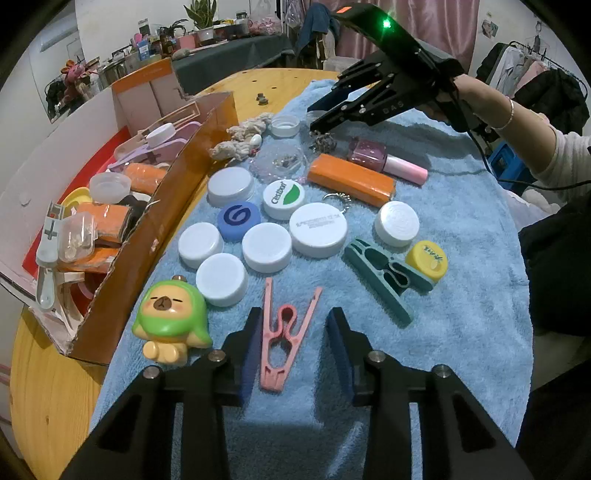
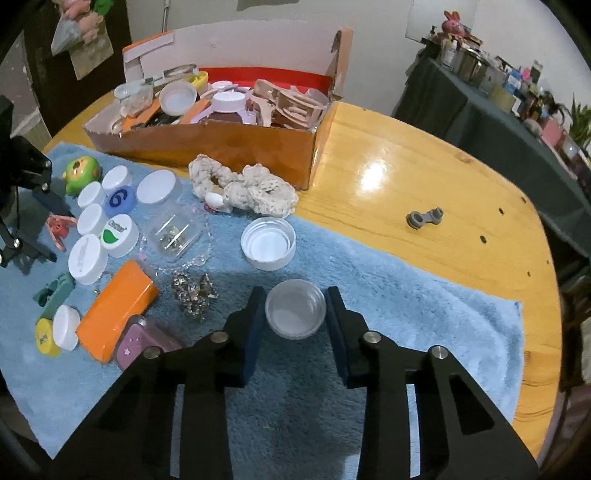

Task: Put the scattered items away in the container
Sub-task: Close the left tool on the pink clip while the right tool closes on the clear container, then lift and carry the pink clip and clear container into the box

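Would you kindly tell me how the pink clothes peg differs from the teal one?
The pink peg is slim and lies between the fingers of the left tool. The teal peg is chunkier and lies clear of it, beside the yellow cap. Both lie flat on the blue towel.

Both grippers (image 1: 291, 350) (image 2: 295, 325) are showing black frames, blue pads, silver screws. At two o'clock, a green light (image 1: 386, 24) is glowing; the person's wrist is wearing a bracelet (image 1: 509, 112) and a white sleeve (image 1: 569, 155).

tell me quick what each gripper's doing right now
Left gripper: jaws around the pink clothespin, a gap showing on the right side, so not gripped yet.
Right gripper: shut on the clear cap.
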